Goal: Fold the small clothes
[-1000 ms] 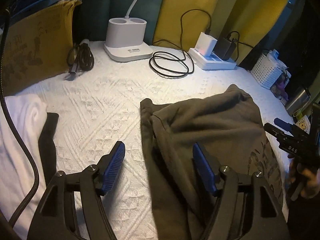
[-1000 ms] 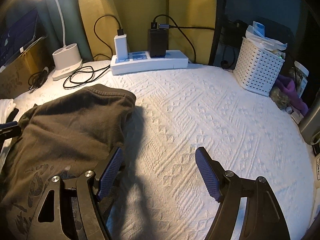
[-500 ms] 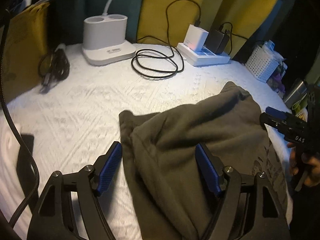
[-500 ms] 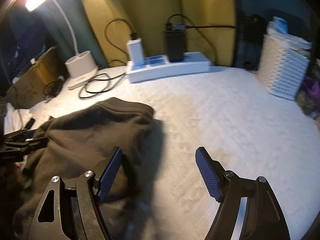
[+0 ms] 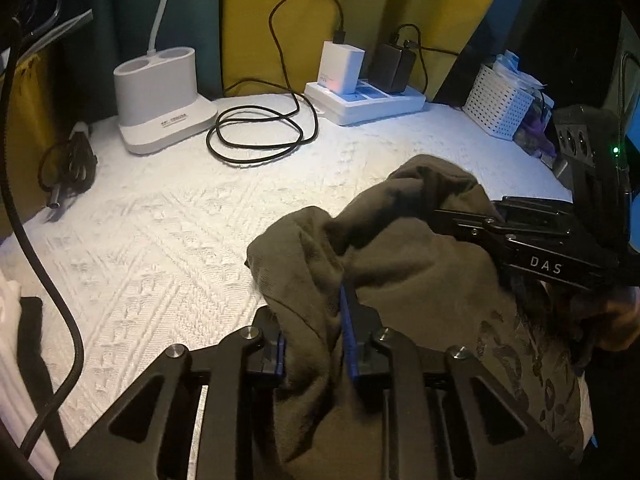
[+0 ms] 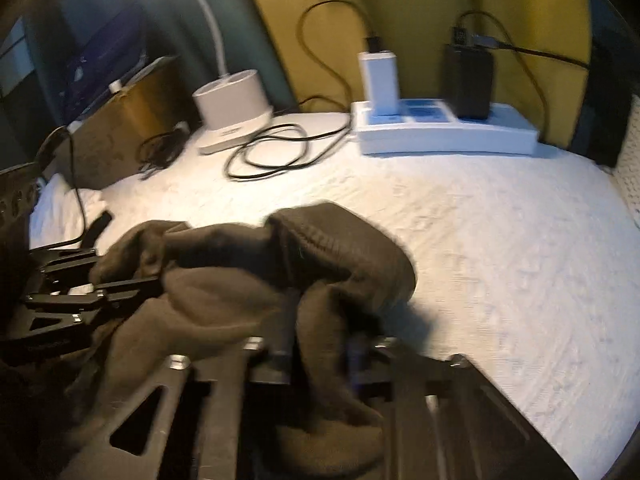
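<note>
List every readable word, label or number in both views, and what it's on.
"DAS": white letters on the black body of the right gripper, seen in the left wrist view.
Dark print on the lamp base: too small to read.
Print on the white charger: too small to read.
Pattern on the olive garment: no legible letters.
Right wrist view: blurred, nothing readable.

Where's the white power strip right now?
In the left wrist view the power strip sits at the back of the white bedspread, between the coiled black cable and the white basket.
</note>
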Motion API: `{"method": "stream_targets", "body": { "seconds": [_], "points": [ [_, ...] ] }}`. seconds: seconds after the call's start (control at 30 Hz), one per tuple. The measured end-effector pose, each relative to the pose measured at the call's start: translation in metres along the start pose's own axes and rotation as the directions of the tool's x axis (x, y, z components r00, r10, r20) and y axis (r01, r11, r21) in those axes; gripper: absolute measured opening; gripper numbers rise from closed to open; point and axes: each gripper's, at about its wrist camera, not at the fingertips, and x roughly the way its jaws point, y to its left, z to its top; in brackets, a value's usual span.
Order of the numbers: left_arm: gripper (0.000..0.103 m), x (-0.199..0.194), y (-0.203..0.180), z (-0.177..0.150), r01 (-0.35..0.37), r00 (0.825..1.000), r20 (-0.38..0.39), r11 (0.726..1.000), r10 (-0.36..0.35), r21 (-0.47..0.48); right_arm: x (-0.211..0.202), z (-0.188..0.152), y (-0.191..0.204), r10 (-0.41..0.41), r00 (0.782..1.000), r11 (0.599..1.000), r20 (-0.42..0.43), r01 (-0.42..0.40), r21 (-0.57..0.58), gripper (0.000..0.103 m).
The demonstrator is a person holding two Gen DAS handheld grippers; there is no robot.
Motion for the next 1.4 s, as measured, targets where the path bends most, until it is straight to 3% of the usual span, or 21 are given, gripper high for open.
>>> {"method": "stream_targets", "body": {
  "seconds": [0.27,0.47,0.9,1.4],
  "points": [
    [0.019,-0.046,-0.012,0.0,0.02,0.994,0.104,1.0,-0.021,0.015,-0.054,-0.002,0.022,-0.019,0.994,0.998,0.108,0.026,-0.059,0.013],
    [0.018,-0.098,-0.033,-0.003,0.016,0.977,0.213,0.998,-0.028,0.056,-0.112,-0.007,0.041,-0.028,0.978,0.995,0.209,0.048,-0.092,0.013],
    [0.018,-0.193,-0.067,-0.023,-0.011,0.92,0.391,0.994,-0.033,0.111,-0.219,-0.027,0.09,-0.016,0.922,0.981,0.387,0.089,-0.172,0.012],
    [0.018,-0.29,-0.072,-0.056,-0.061,0.844,0.536,0.99,-0.016,0.126,-0.308,-0.048,0.163,0.084,0.838,0.949,0.539,0.098,-0.301,0.011]
  ]
}}
